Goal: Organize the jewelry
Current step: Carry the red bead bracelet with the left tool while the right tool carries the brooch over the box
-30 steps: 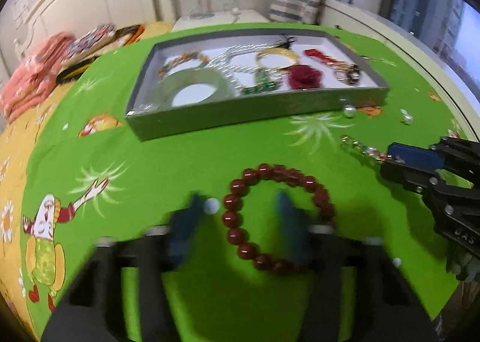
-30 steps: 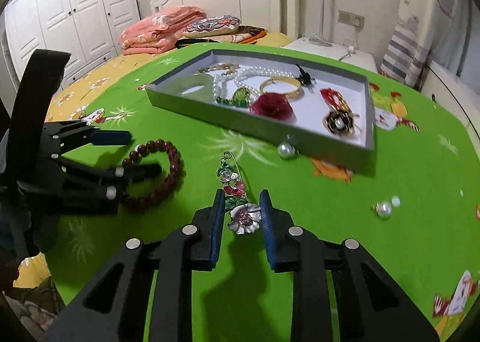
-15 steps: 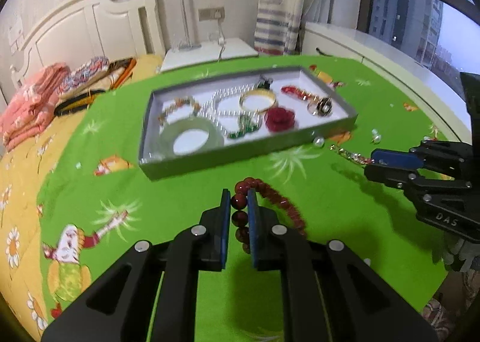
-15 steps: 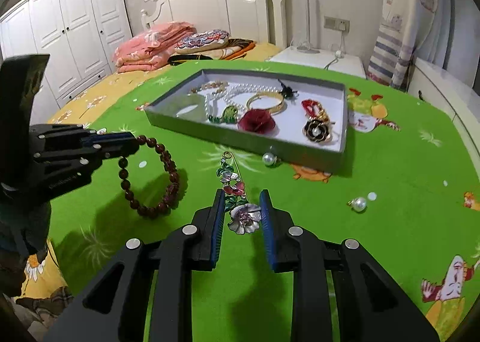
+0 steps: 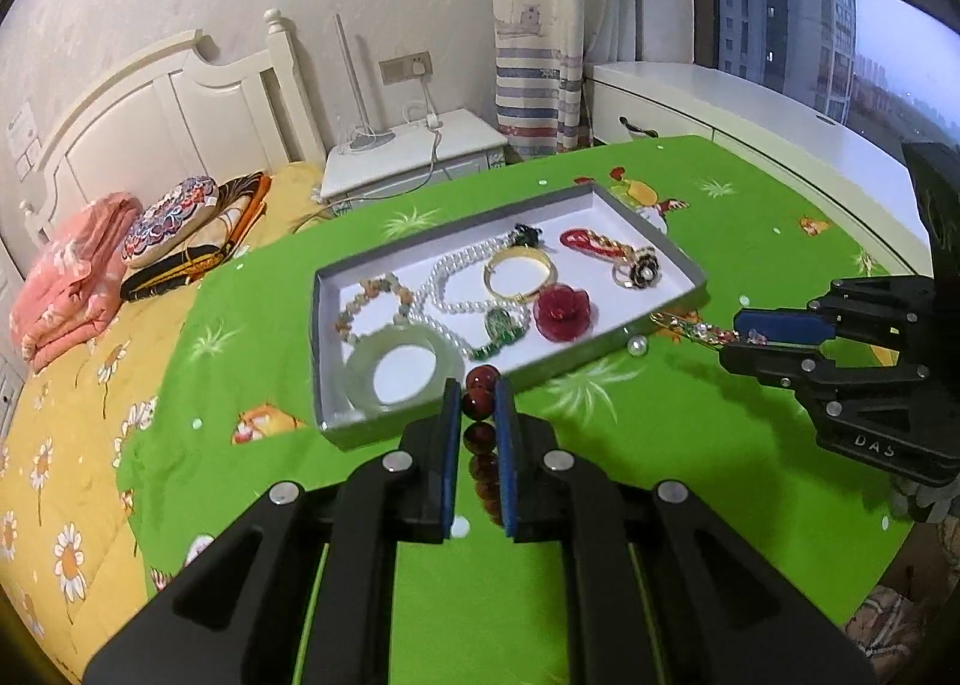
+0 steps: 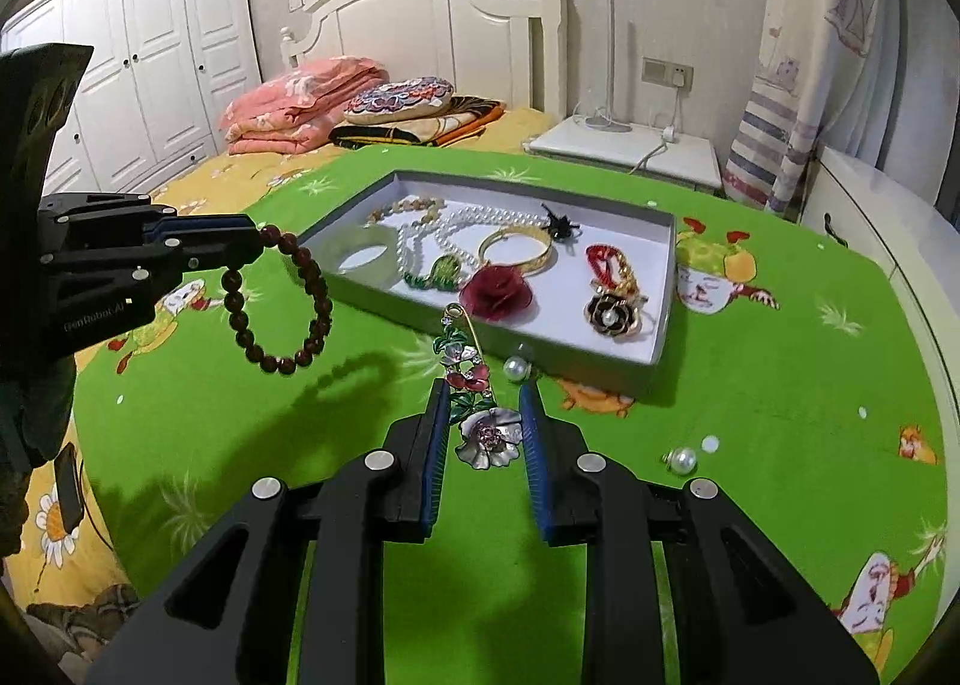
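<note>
Left wrist view: left gripper (image 5: 478,421) pinching red bead bracelet (image 5: 480,403), blue pads (image 5: 451,445) tight on the beads, strand running down between the fingers. Grey jewelry tray (image 5: 420,421) just ahead on green tablecloth (image 5: 660,445). Inside tray: jade bangle (image 5: 396,370), pearl necklace (image 5: 456,277), gold bangle (image 5: 519,274), red fabric rose (image 5: 563,311), black-and-gold flower brooch (image 5: 642,271). Loose pearl (image 5: 637,347) on cloth beside tray's near wall. Right gripper (image 5: 735,332) at right, clamped on flower brooch pin (image 5: 690,325), pin held above the cloth near tray corner.

Right wrist view: right gripper (image 6: 483,433) closed onto flower brooch pin (image 6: 474,397), enamel blossom between the blue pads (image 6: 438,445), stem pointing toward tray (image 6: 654,355). Left gripper (image 6: 259,241) at left, red bead bracelet (image 6: 279,301) hanging free from its tips, clear of the cloth, shadow below on tablecloth (image 6: 750,385). Two loose pearls on cloth: one (image 6: 515,367) by tray wall, one (image 6: 683,460) further right.
</note>
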The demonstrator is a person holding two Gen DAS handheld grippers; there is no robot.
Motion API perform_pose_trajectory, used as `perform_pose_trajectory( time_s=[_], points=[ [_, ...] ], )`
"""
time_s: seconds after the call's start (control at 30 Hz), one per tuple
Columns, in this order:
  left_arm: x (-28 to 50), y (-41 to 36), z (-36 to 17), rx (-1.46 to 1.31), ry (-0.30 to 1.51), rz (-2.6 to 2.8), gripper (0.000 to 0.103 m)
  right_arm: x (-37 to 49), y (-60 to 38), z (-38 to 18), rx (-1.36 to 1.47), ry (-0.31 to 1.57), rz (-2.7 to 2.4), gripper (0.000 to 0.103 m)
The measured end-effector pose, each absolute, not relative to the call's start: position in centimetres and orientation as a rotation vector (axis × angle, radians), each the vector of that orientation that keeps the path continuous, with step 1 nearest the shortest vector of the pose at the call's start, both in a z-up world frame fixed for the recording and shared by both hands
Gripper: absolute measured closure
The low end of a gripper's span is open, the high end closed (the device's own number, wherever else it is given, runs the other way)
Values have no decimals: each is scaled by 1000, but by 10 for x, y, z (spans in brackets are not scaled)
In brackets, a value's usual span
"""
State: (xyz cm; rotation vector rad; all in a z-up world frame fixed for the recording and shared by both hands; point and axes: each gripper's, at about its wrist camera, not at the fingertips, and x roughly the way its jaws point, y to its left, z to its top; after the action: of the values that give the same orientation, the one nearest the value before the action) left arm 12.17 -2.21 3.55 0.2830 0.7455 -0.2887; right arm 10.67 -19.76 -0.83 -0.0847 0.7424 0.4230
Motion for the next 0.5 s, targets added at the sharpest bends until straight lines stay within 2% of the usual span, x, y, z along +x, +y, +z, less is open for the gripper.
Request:
perform_pose_trajectory(
  time_s=[0.5],
  points=[
    [183, -44, 66, 319, 710, -302, 92, 164, -206, -12, -20, 756, 351, 79]
  ],
)
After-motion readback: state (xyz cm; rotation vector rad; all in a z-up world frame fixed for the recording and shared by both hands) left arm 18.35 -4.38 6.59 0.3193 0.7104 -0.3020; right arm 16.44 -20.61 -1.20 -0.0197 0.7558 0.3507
